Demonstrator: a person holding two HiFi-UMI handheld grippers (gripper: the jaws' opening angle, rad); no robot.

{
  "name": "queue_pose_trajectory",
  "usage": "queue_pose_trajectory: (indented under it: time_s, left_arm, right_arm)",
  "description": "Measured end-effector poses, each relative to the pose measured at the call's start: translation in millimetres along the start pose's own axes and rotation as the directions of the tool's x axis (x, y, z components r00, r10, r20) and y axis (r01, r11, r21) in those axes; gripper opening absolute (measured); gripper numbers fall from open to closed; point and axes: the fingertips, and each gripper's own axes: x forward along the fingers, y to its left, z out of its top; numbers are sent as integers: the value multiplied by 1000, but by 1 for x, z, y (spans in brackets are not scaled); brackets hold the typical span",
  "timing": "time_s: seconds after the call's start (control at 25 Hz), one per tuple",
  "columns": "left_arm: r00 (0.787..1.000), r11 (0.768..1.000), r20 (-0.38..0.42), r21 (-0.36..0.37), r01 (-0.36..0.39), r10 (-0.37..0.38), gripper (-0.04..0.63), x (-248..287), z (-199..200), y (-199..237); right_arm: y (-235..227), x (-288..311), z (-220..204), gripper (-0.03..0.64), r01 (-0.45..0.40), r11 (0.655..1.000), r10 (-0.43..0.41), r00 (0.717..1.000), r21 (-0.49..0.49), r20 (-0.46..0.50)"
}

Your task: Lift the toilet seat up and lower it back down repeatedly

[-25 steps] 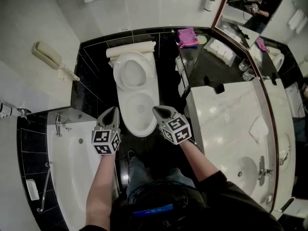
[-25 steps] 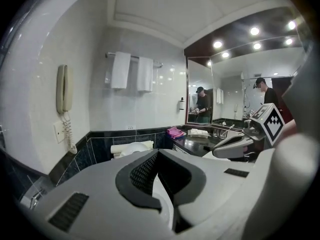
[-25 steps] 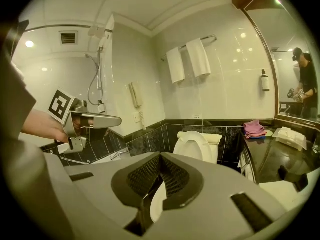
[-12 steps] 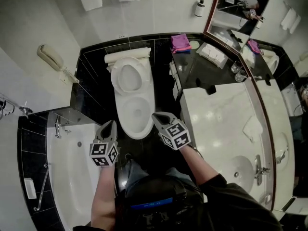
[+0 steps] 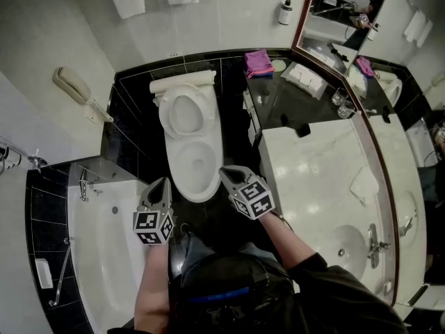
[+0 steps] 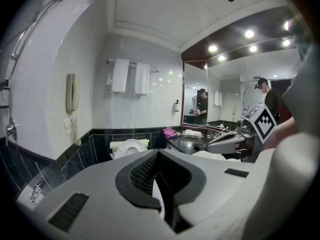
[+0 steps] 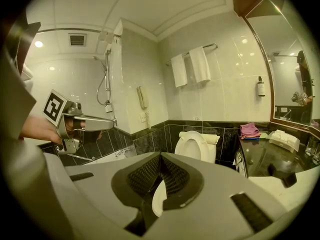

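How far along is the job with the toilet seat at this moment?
Done: the toilet seat stands raised against the tank. In hand: nothing; the left gripper and right gripper are both shut and empty, near the front of the bowl. Left: lower the seat, then lift again.

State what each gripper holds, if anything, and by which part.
Nothing: the left gripper and right gripper are both shut and empty, clear of the toilet.

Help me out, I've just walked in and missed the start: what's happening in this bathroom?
A person stands facing the toilet, holding a gripper in each hand. The seat is tipped up against the tank. The left gripper and the right gripper hover either side of the bowl's front, jaws shut, holding nothing and not touching the toilet.
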Motion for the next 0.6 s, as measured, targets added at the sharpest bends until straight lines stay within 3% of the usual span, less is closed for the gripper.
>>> queue_pose_trajectory:
  time_s: [0.6]
  left_arm:
    - [999, 999, -41, -10, 30, -31, -15, 26, -11, 15]
  right_arm:
    - [-5, 26, 1, 20, 13, 1000, -12, 1000, 24, -21]
